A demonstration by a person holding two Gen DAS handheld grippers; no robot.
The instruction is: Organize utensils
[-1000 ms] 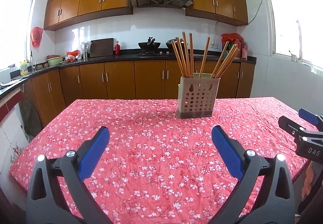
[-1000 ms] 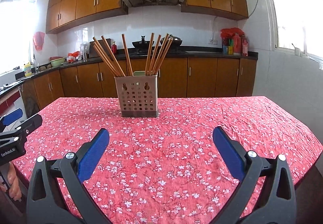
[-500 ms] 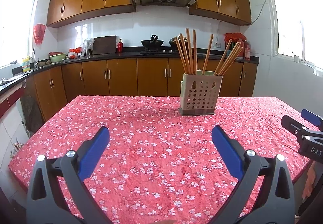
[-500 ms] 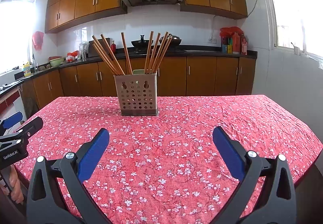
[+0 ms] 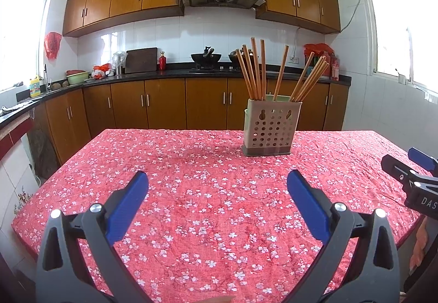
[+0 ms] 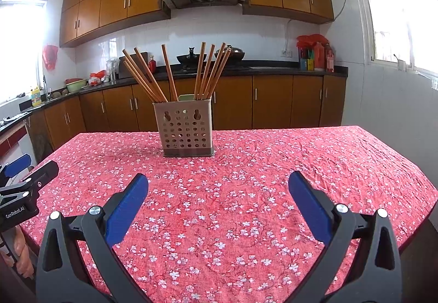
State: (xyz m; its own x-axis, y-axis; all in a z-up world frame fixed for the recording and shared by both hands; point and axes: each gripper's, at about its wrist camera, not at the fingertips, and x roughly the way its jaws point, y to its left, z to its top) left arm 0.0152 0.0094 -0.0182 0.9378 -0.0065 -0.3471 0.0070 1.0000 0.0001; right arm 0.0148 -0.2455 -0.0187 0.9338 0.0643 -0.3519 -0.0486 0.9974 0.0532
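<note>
Both grippers hang over the near edge of the table [image 5: 342, 144], jaws spread wide and holding nothing. In the left wrist view the left gripper [image 5: 217, 188] fills the bottom of the frame, and the right gripper shows as a dark clamp at the right edge. In the right wrist view the right gripper [image 6: 218, 189] sits at the bottom, with the left one at the left edge.

The holder [image 5: 272, 126], a perforated box, stands upright on the red flowered cloth [image 5: 191, 193] toward the far side of the table, right of centre in the left view and left of centre in the right view [image 6: 184, 128]. The chopsticks [image 5: 256, 70] fan out of it in two bunches, one leaning each way.

Over the last second the left camera has tipped slightly: the holder now sits a little lower and further right in its frame than before, and more of the cupboards show above. The right view has barely shifted. Nothing on the table has moved.

So this reads as a settling or aiming pause. No loose utensil lies on the cloth, which suggests the sorting is either done or not yet begun; I cannot tell which. Any grasp would need a long reach forward.
</note>
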